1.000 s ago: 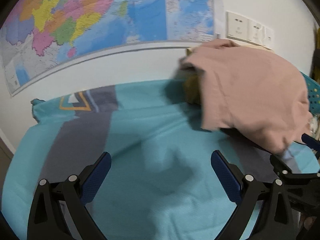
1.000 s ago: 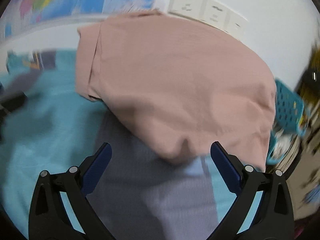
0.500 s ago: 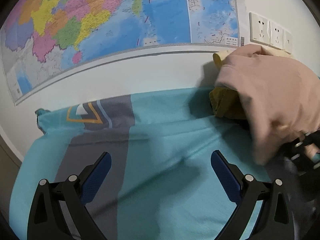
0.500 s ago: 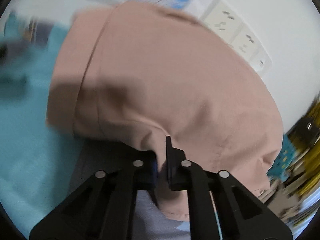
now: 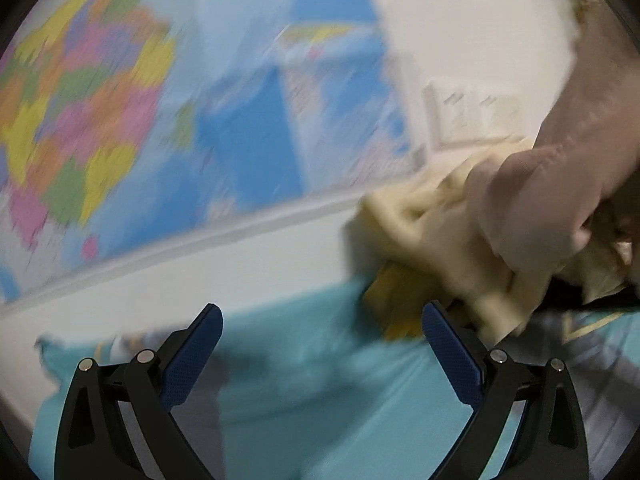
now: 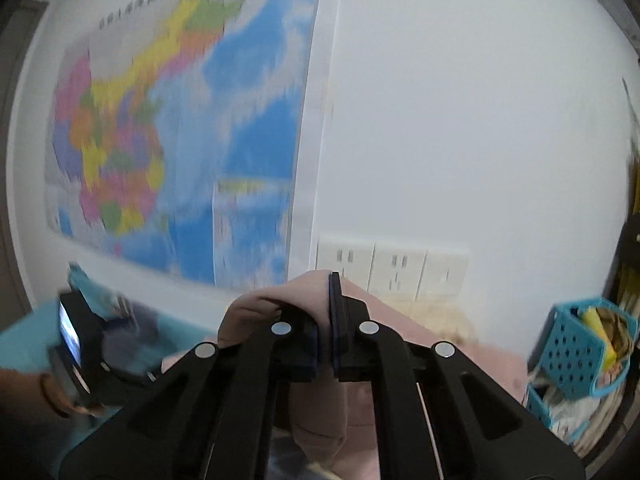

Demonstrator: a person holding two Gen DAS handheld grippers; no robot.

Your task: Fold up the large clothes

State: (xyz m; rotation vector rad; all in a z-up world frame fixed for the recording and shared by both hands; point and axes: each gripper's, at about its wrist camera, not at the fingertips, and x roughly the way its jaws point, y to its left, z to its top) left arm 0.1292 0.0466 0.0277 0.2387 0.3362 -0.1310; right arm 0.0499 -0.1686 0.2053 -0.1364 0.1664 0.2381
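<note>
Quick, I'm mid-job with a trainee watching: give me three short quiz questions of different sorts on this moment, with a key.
1. True or false: the right gripper is shut on the pink garment.
2. Which colour is the basket at the right edge of the right wrist view? A red, B teal, C white.
3. Fill in: the left gripper has its jaws ____, with nothing between them.

Key: 1 true. 2 B. 3 open. In the left wrist view the pink garment hangs above a cream cloth piled on the teal sheet, below the map.
</note>
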